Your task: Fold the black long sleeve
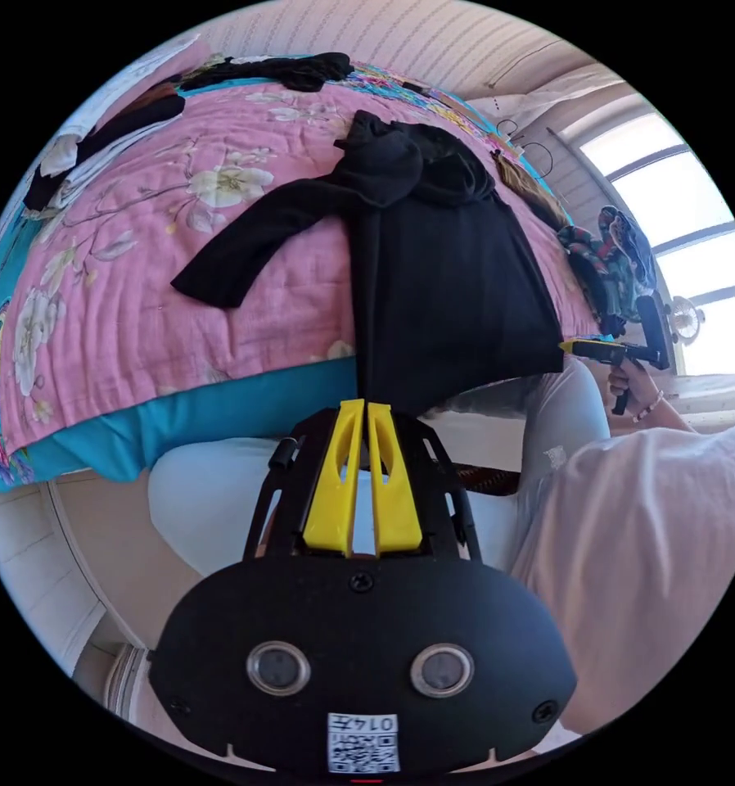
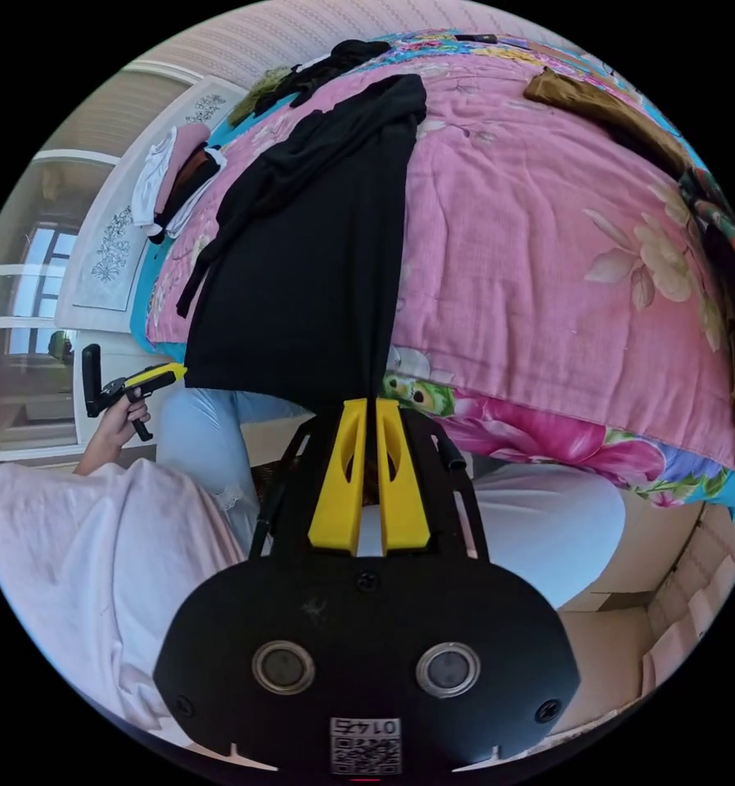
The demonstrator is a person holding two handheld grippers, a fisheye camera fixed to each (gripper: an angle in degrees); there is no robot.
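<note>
We held the black long sleeve [image 1: 441,278] by its bottom hem, one corner in each gripper, while the rest of it lay on the pink flowered quilt [image 1: 138,311] of the bed. In the left gripper view, our left gripper [image 1: 366,407] had its yellow jaws closed together on the hem's corner at the edge of the bed. One sleeve [image 1: 245,237] stretched out across the quilt away from the body, and the collar end was bunched up farther onto the bed. The right gripper [image 1: 576,347] showed there too, at the other corner of the hem, held in a hand [image 1: 629,385].

In the right gripper view, our right gripper [image 2: 366,405] was likewise clamped on the hem of the shirt [image 2: 302,270], whose body ran up the quilt [image 2: 547,246] as a long dark panel. The left gripper [image 2: 167,374] met the far corner of the hem. Other dark clothes [image 1: 286,72] lay at the far side of the bed.
</note>
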